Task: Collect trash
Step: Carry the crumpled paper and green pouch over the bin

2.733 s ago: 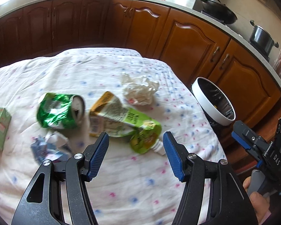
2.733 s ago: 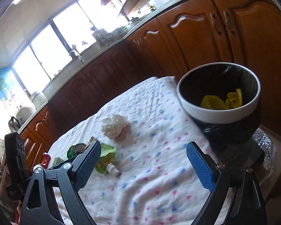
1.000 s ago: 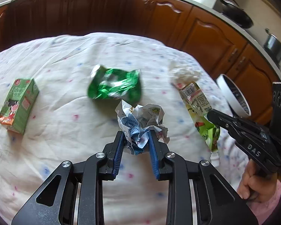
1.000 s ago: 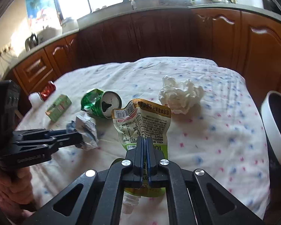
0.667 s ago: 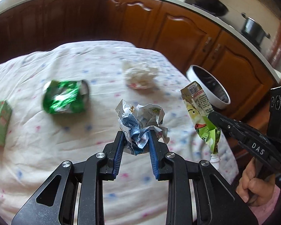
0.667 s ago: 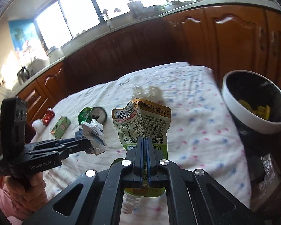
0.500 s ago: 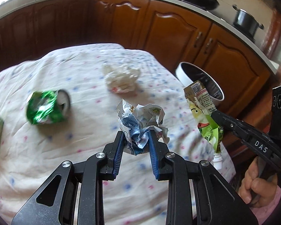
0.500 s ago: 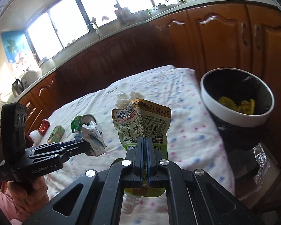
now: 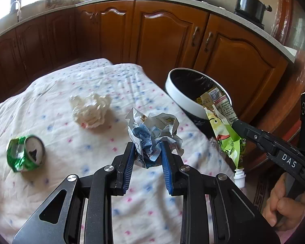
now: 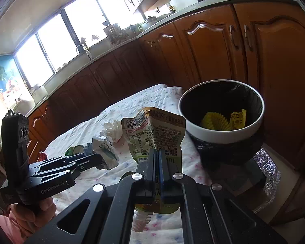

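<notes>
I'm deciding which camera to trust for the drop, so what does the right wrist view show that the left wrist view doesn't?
Only the right wrist view shows the bin's contents: yellow scraps in the black liner. Only the left wrist view shows the crushed green can in full and a black pot on the counter. Both show the trash bin, the green pouch in the right gripper, the crumpled wrapper in the left gripper, and the white tissue.

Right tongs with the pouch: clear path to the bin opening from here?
Probably yes. The right tongs, shut on the juice pouch, sit beside the open bin; nothing stands between them.
</notes>
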